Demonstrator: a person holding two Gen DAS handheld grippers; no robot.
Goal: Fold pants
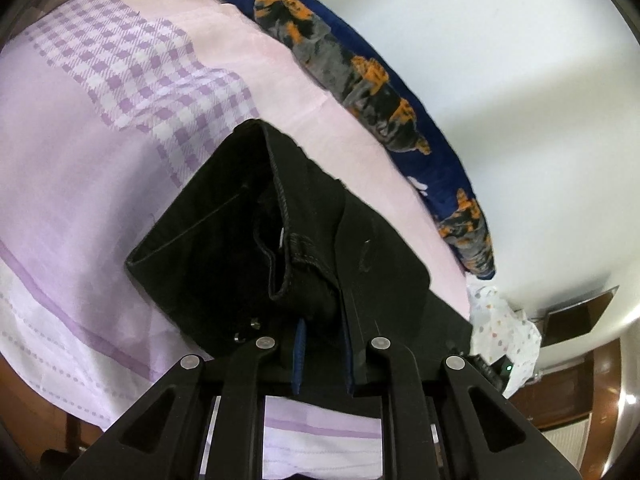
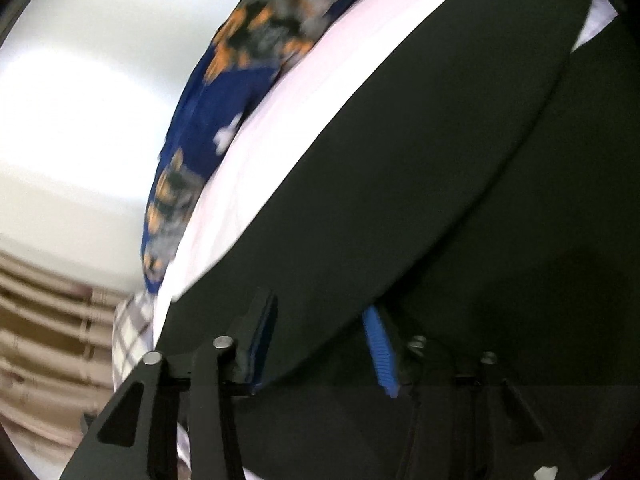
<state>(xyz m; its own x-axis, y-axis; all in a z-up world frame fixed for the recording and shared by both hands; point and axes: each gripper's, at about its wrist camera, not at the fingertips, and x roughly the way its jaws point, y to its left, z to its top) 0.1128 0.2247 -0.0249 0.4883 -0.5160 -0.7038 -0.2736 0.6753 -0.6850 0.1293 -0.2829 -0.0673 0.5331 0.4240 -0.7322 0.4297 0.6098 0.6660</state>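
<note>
Black pants lie folded on a pink and lilac bedsheet, with a hem end pointing up and the seam and a belt loop showing. My left gripper is shut on the near edge of the pants, black cloth pinched between its blue pads. In the blurred right wrist view the pants fill the middle as a broad dark sheet. My right gripper straddles their near edge with cloth between its blue pads. Whether those pads press on the cloth is not clear.
A dark blue blanket with orange and grey patches runs along the bed's far edge against a white wall, and shows again as a blanket in the right wrist view. A white dotted cloth hangs at the bed's corner. Beige curtains hang at the left.
</note>
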